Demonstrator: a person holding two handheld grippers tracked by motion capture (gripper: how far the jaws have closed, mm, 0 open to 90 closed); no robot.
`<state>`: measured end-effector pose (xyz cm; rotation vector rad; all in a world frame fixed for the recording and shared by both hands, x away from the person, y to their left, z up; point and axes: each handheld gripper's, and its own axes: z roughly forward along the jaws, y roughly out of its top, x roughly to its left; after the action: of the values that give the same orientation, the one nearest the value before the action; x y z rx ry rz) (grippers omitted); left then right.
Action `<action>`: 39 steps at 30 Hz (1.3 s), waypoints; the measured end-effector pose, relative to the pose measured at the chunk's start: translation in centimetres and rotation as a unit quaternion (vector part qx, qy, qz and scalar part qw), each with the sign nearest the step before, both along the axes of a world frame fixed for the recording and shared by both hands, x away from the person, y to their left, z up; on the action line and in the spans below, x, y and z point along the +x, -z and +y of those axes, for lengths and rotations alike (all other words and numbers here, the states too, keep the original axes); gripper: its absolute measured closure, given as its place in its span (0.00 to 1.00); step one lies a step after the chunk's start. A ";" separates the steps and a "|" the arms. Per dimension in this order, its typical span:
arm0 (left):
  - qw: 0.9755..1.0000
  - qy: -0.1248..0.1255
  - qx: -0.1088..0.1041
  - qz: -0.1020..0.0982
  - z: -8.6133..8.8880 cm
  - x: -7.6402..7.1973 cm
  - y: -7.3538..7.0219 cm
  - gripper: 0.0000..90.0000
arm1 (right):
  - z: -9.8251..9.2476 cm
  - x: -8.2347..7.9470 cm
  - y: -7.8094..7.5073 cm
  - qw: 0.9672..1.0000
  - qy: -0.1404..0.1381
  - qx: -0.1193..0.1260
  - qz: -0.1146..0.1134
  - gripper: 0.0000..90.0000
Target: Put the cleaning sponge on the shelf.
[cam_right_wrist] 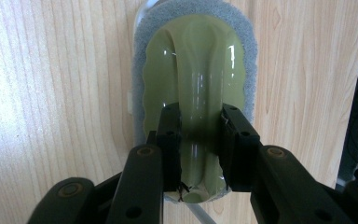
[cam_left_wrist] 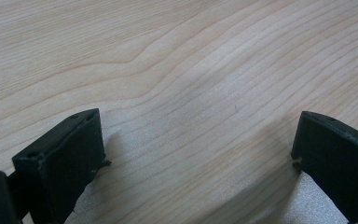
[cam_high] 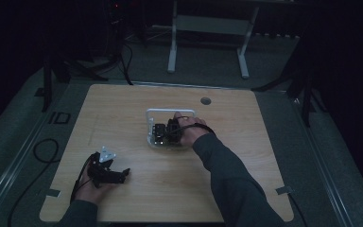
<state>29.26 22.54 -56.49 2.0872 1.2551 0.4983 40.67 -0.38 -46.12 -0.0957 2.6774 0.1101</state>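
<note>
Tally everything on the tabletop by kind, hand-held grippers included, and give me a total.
Hand-held grippers: 2, the left hand-held gripper and the right hand-held gripper, which is shut on the scrubber
Green-handled scrubber with a grey pad: 1
White tray under the scrubber: 1
Total: 4, all on the wooden table

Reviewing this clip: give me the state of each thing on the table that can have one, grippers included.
Scrubber: lies flat on the table, green handle up, grey pad rim around it, held by its handle.
Right gripper: shut on the scrubber's handle, one of the fingers on each side.
Left gripper: open, nothing between, over bare table.
White tray: upright on the table under the right hand.
</note>
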 end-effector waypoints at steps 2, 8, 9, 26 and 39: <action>1.000 0.000 0.000 0.000 0.0 0.0 0.0 0.03 | 0.0 0.0 0.0 1.000 0.001 0.001 0.000 0.80; 1.000 0.000 0.000 0.000 0.0 0.0 0.0 0.03 | 0.0 0.1 0.0 1.000 0.001 0.002 0.000 0.80; 1.000 0.000 0.000 0.000 0.0 0.0 0.0 0.03 | 0.0 0.1 0.0 1.000 0.001 0.002 0.000 0.80; 1.000 0.000 0.000 0.000 0.0 0.0 0.0 0.03 | -0.1 0.3 0.4 1.000 0.009 0.001 -0.009 0.76; 1.000 0.000 0.000 0.000 0.0 0.0 0.0 0.03 | -0.4 0.2 -0.2 1.000 0.012 0.018 -0.015 0.72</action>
<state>29.26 22.54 -56.50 2.0868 1.2555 0.4980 40.89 -0.75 -45.95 -0.0524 2.6455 0.1470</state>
